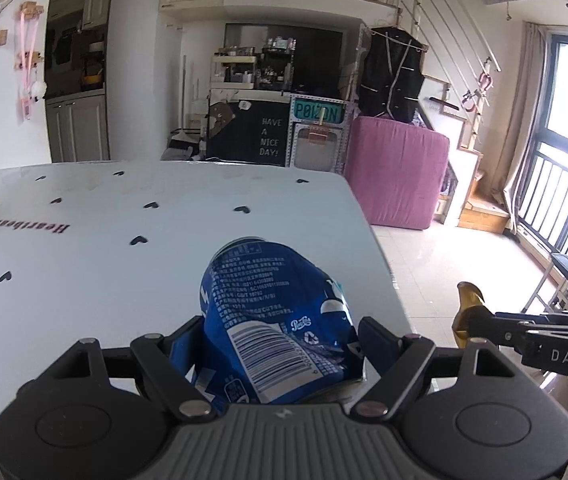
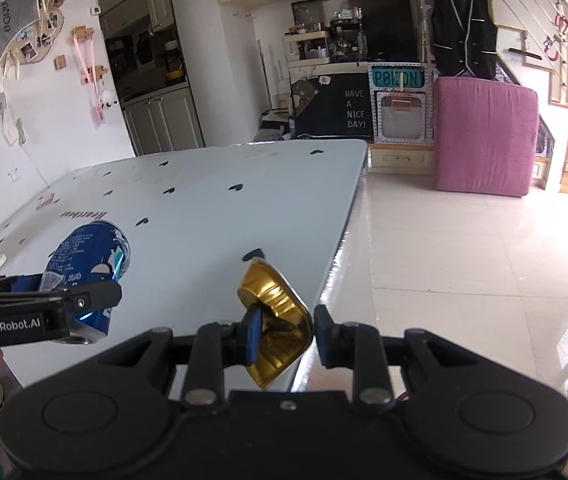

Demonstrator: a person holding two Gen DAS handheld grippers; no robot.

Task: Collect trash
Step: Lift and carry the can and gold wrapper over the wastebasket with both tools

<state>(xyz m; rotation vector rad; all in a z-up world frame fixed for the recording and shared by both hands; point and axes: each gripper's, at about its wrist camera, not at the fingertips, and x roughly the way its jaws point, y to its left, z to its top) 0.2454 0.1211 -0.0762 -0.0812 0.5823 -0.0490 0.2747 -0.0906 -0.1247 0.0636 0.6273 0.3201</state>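
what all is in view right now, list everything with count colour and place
crushed blue drink can: one, blue with white print, between the left gripper's fingers
crumpled gold foil cup: one, gold, in the right gripper over the table edge
white table with black hearts: one, white, beneath both grippers
pink mattress: one, pink, upright on the floor behind the table
black chalkboard sign: one, black, far wall
black vest: one, black, hanging above the mattress
left gripper: one, black, shut on the can
right gripper: one, black, shut on the foil cup
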